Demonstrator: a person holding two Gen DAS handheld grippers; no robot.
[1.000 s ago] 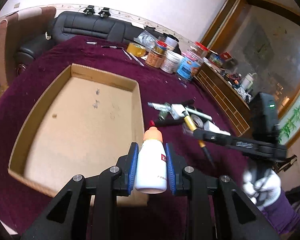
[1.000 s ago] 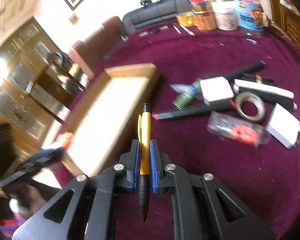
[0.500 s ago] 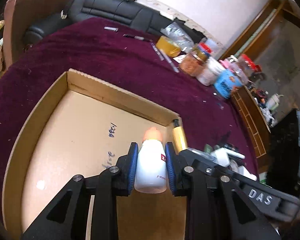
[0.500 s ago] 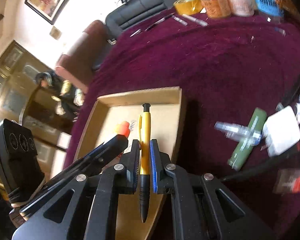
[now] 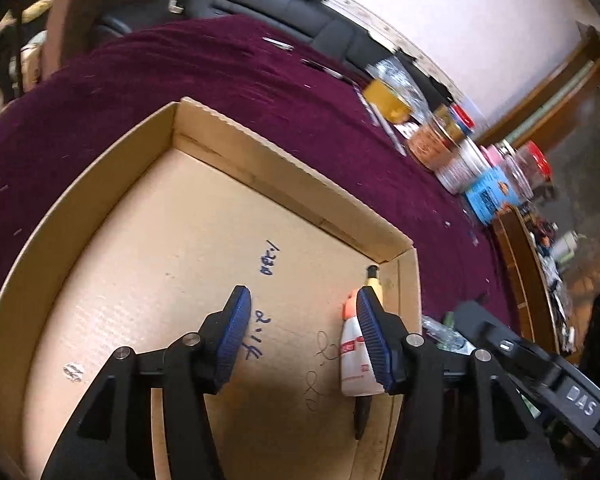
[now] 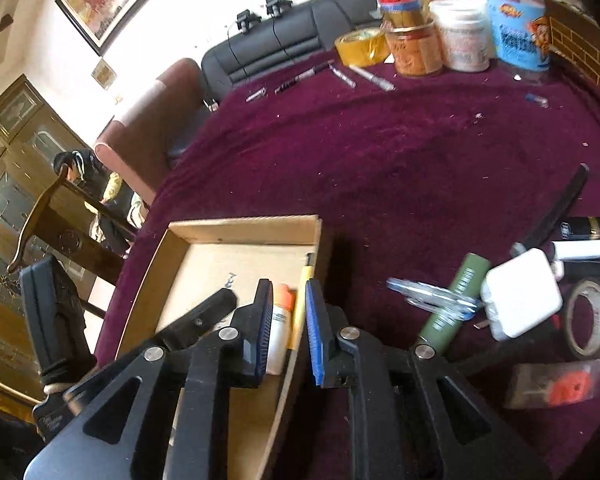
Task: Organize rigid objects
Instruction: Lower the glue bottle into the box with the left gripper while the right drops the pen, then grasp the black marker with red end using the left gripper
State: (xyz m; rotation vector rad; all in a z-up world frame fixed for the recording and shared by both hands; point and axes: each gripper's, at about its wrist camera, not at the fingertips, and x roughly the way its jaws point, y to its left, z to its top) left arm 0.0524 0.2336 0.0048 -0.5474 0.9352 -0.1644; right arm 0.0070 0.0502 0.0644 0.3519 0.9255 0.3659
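Both grippers hang over the right-hand end of the cardboard tray (image 5: 204,200) and are letting go. The left gripper (image 5: 300,336) has its jaws opening: the white bottle with the orange cap (image 5: 354,360) that sat clamped between its pads half a second ago now lies inside the tray, against the inner face of the right-hand finger (image 5: 374,344), with the left-hand pad well apart from it. Nothing presses on it from both sides, so the bottle looks released.

The right gripper (image 6: 288,332) is opening too, by a smaller amount. The yellow pen (image 6: 300,312), held upright between the pads a moment ago, now lies between them without a clear squeeze, its black tip pointing ahead of the fingertips along the tray's right wall (image 6: 312,248). From the left wrist view the same pen (image 5: 374,282) shows just beyond the right-hand finger, tucked into the tray's far right corner.

Against the frame a second ago, when both grippers were over the burgundy cloth (image 6: 400,160) with the tray ahead, they are now lower and inside its rim. I judge two items delivered; the green tube (image 6: 456,300), white block (image 6: 520,296) and tape roll (image 6: 588,316) to the right of the right fingers remain.
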